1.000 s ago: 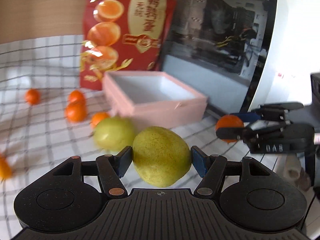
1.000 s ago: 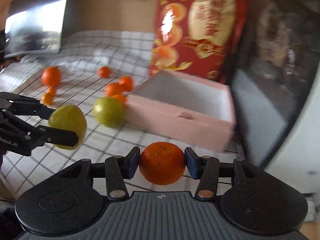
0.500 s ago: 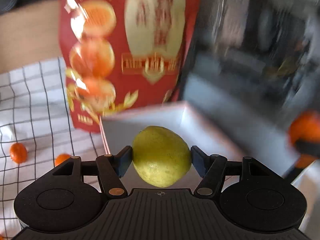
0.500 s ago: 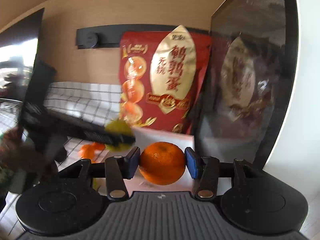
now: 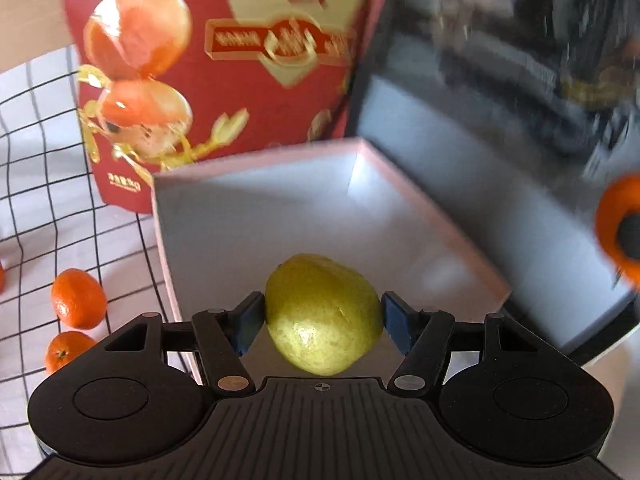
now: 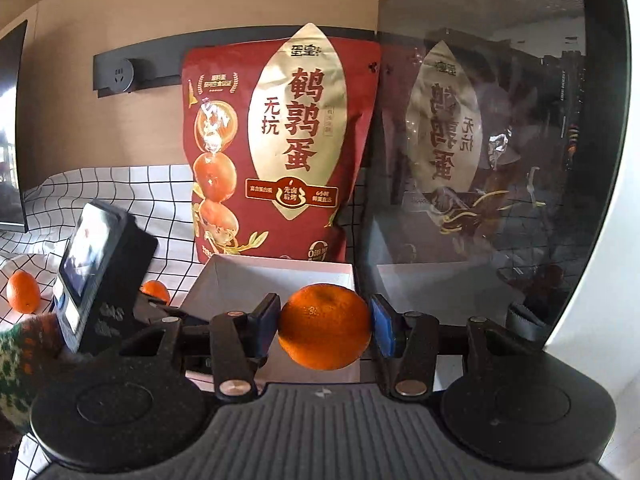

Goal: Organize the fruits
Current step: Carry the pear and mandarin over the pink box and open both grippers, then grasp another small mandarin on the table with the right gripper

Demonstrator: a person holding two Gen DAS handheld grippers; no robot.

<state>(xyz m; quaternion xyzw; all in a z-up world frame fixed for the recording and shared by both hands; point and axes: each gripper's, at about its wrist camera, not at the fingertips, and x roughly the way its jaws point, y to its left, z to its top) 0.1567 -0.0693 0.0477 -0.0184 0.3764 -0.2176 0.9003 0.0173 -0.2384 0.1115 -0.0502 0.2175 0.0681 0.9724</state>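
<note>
My left gripper (image 5: pixel 322 318) is shut on a yellow-green pear (image 5: pixel 322 314) and holds it over the open pink box (image 5: pixel 256 216), above its near part. My right gripper (image 6: pixel 325 326) is shut on an orange mandarin (image 6: pixel 325 327) and hovers in front of the same box (image 6: pixel 280 270). The mandarin also shows at the right edge of the left wrist view (image 5: pixel 620 224). The left gripper's body (image 6: pixel 96 276) shows at the left of the right wrist view. The box looks empty inside.
A red snack bag (image 6: pixel 280 148) stands right behind the box. A dark-glass appliance (image 6: pixel 500 160) stands to its right. Small mandarins (image 5: pixel 78 298) (image 6: pixel 23 291) lie on the checked cloth (image 5: pixel 36 184) left of the box.
My left gripper has carried the pear from the cloth to above the box. My right gripper has lifted the mandarin and moved closer to the box.
</note>
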